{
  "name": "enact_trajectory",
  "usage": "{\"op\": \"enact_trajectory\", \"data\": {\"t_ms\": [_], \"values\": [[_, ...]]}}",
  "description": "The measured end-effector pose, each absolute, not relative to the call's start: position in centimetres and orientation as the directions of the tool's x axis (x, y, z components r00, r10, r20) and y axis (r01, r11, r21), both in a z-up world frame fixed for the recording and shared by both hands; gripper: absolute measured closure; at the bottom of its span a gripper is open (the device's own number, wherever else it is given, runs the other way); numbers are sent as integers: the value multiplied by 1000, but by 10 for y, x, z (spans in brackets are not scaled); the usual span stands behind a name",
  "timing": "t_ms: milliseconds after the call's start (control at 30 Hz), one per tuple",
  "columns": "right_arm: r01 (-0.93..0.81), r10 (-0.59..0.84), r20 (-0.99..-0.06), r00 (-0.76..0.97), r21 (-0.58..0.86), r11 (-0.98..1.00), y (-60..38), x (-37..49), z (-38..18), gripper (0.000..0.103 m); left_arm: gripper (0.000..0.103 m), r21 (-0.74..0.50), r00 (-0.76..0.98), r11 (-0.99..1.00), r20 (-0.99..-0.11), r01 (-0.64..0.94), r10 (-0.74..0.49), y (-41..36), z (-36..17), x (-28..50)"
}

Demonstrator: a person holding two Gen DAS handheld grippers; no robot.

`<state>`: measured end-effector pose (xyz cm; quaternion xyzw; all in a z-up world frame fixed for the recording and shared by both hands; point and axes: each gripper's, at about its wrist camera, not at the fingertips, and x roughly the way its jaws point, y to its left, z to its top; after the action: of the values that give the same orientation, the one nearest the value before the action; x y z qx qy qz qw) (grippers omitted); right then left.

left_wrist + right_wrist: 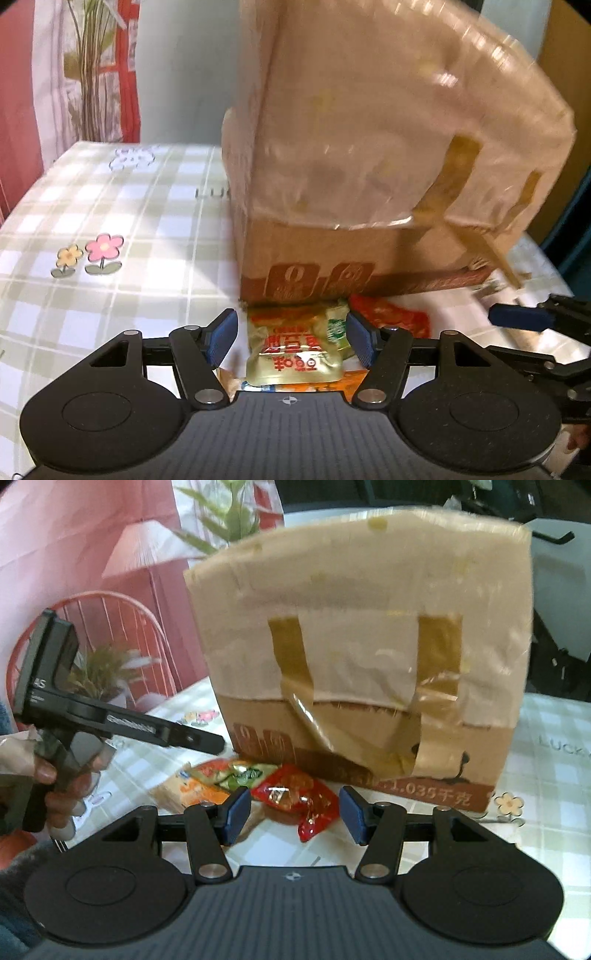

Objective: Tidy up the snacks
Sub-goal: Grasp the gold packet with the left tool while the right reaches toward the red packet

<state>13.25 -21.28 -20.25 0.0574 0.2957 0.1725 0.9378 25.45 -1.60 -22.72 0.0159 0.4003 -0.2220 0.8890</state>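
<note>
I see one cardboard box [354, 657] standing on the checked surface [110, 206], its sides wrapped in clear film and crossed by brown tape strips. I cannot tell what is inside; no opening faces either camera.

The snacks lie loose on the surface at the near foot of the box, none in it. I count at least four packets: a gold one [295, 347], a green one [338, 325], a red one [299, 801] and an orange one [199, 794], heaped and touching.

My left gripper [291, 339] hangs with released jaws either side of the gold packet, pads not pressing it. My right gripper [295, 816] has its jaws apart too, framing the red packet without gripping.

A hand [59, 794] holds the left gripper's handle at the left.
</note>
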Motion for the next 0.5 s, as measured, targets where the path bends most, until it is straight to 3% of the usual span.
{"op": "enact_trajectory", "data": {"t_ms": [300, 400, 500], "values": [[-386, 310, -626, 716, 16, 922, -198, 169, -225, 46, 35, -166, 543, 908, -754, 386, -369, -20, -243, 262], [-423, 322, -641, 697, -5, 906, -194, 182, -231, 46, 46, -163, 547, 899, -745, 407, -383, -20, -240, 257], [-472, 350, -645, 679, -19, 881, -191, 190, -238, 35, 49, -150, 552, 896, -742, 417, -381, -18, -238, 251]]}}
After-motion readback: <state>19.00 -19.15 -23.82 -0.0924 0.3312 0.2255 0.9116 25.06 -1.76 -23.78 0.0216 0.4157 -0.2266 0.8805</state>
